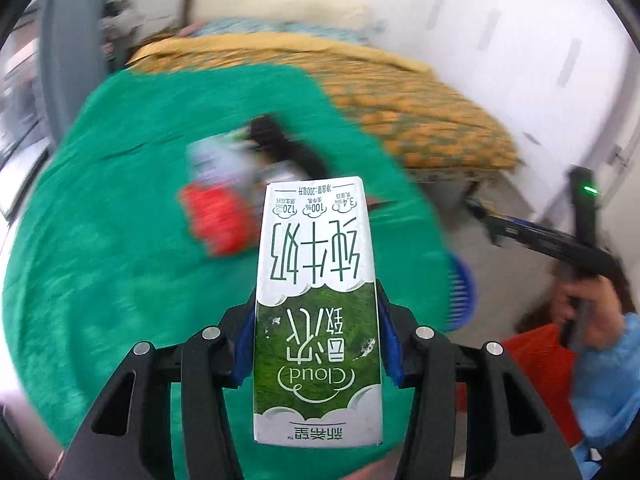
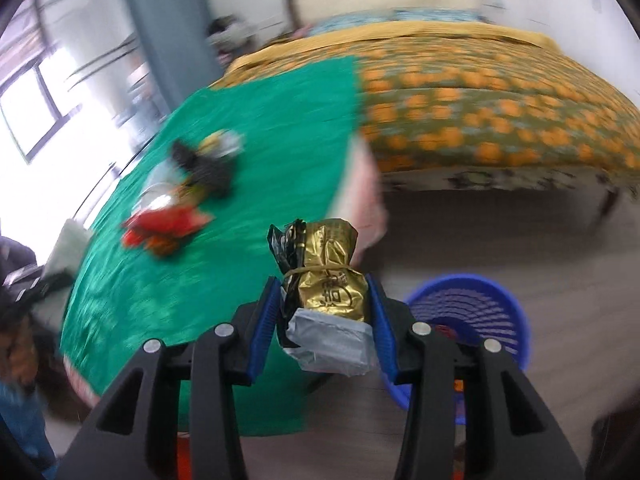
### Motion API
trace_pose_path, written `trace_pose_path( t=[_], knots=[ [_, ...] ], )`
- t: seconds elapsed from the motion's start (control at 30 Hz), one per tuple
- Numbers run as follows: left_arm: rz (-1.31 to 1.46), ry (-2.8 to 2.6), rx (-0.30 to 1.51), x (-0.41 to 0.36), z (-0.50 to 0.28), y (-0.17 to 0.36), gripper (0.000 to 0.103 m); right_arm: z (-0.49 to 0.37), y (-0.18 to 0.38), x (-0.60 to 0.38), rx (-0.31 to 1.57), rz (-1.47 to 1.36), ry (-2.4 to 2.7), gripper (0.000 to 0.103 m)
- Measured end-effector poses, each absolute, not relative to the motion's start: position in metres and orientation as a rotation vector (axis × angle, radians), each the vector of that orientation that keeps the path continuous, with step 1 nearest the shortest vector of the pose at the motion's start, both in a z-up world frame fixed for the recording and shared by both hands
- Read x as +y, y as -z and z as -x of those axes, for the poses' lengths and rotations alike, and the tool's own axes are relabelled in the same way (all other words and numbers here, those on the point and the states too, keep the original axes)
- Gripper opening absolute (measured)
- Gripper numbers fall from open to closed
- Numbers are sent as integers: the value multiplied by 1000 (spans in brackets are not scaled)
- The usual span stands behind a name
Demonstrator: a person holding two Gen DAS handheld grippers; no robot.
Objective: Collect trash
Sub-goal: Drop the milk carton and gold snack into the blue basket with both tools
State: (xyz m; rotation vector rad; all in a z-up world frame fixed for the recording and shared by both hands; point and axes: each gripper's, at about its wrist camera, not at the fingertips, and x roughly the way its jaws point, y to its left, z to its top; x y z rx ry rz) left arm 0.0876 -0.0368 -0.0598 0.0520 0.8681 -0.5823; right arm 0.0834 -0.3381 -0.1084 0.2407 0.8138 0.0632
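My left gripper is shut on a green and white milk carton, held upright above the green tablecloth. More trash lies blurred on the cloth behind it: a red wrapper and a black piece. In the right wrist view my right gripper is shut on a crumpled gold and black foil packet with a grey scrap under it. A blue plastic basket stands on the floor to the right of that gripper. The red wrapper and the black trash stay on the cloth.
A bed with an orange patterned cover stands behind the table. The blue basket's edge shows past the table rim in the left wrist view. A hand holds the other gripper at the right. A window is at the left.
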Motion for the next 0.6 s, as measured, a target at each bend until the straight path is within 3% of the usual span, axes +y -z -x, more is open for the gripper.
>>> trace_pose_path(
  t=[0.27,0.6],
  knots=[
    [-116,807,864,-200,-75,56,50,-82,110,-423,805,-295,109,42],
    [-184,813,1015,-340,-99,151,50,-77,170,-501,886,-438,204,43]
  ],
)
